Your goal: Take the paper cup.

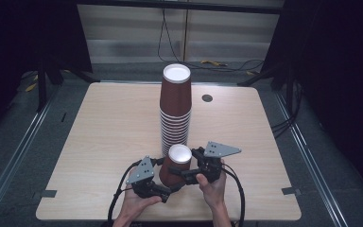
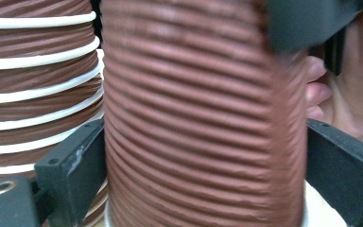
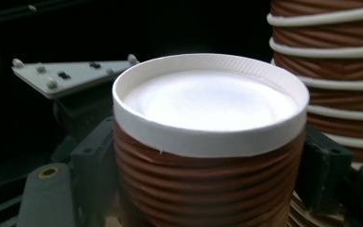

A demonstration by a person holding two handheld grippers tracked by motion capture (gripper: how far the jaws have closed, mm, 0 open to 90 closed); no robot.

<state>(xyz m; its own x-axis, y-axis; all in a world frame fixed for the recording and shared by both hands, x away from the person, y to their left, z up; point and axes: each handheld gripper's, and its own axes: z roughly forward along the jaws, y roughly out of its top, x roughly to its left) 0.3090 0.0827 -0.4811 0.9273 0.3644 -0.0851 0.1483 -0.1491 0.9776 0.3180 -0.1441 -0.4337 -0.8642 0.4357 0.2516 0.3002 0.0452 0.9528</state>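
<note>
Ribbed brown paper cup [image 1: 176,166], upside down with its white base facing up, is standing near the front edge of the pale wooden desk [image 1: 104,132], just in front of a tall stack of matching upturned brown paper cups [image 1: 175,109]. Both tools are closing in on it from opposite sides. The left tool [image 1: 168,188] is sitting low at the cup's wall, and in the left gripper view its black jaws are pressing against the ribbed sides, partly open to the cup's width. The right tool [image 1: 185,174] is gripping higher up; in the right gripper view its jaws are hugging the wall just under the white rim of the base. A person's hands are holding both tools from the desk's near edge, cables trailing back. Judging by the layout, the single cup is either being separated from the stack or being readied to go onto it; which one cannot be told. The lift onto or away from the stack is looking like the part left to do.
</note>
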